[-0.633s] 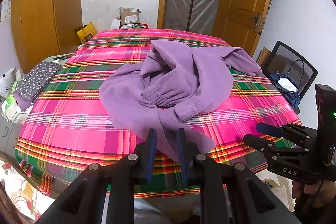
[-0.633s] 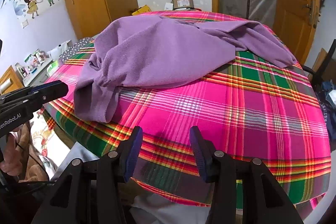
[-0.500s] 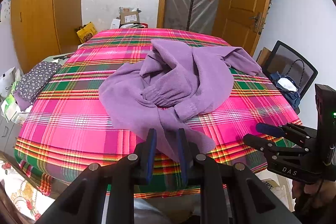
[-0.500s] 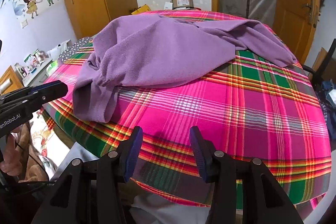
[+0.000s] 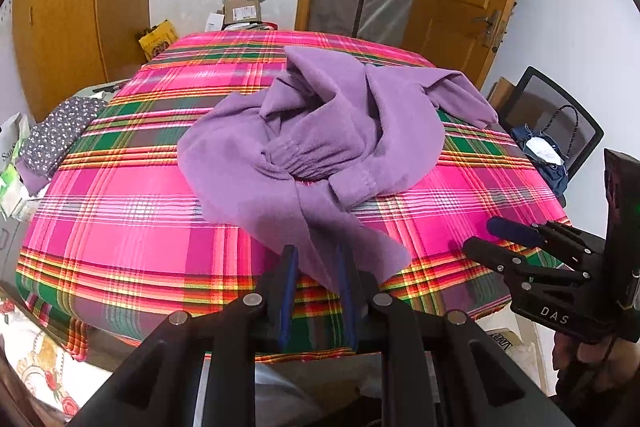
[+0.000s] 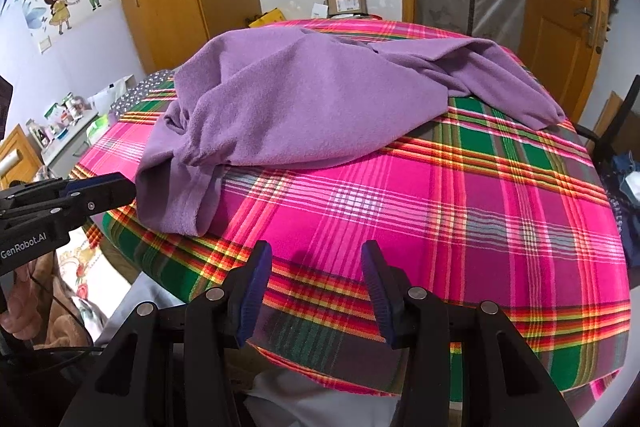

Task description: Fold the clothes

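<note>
Purple garment crumpled on plaid tablecloth, both claws apart.

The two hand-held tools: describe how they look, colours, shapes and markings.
Both are black, angular frames with silver rivets and two fingers faced with dark blue pads. The left tool reads "GenRobot.AI" on its side. The right tool reads "DAS", with a small green light on the black block behind it. Thin black cables trail by the hands.

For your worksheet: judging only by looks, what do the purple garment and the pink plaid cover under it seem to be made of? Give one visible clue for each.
Crumpled purple garment: probably fleece or brushed knit; matte, fuzzy nap, soft rounded folds.
Pink, green and orange plaid cover: apparently thin woven cloth; flat, smooth surface with crisp stripe lines, slight sheen. Exact fibre cannot be told.
</note>
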A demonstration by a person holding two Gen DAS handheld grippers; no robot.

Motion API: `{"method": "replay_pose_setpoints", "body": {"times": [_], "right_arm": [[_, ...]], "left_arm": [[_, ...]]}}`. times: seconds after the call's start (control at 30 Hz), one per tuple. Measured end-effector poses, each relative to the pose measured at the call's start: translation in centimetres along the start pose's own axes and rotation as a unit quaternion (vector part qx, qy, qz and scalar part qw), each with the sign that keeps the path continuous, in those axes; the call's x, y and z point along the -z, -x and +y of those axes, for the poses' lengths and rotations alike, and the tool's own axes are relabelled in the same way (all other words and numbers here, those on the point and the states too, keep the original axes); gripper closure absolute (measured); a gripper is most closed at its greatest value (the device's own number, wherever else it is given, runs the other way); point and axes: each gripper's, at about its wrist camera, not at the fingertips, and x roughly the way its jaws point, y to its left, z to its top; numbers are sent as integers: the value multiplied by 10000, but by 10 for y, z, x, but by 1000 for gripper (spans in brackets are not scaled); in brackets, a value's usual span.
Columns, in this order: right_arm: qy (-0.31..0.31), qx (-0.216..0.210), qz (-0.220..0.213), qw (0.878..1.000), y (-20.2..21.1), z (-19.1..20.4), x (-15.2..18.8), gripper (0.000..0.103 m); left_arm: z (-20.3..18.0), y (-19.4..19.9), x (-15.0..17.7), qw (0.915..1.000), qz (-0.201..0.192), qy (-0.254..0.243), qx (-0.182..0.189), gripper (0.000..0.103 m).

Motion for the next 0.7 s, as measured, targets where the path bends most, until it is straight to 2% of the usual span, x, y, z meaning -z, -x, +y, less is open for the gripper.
{"method": "replay_pose_setpoints", "body": {"times": [0.23,0.7], "right_arm": [[-11,2,4,10000,1,1,0,55],[-49,4,10,10000,2,1,2,55]], "left_arm": [[-4,2,-1,10000,-30,-89,-12,82],[3,0,0,9998,116,107,-103,82]]}}
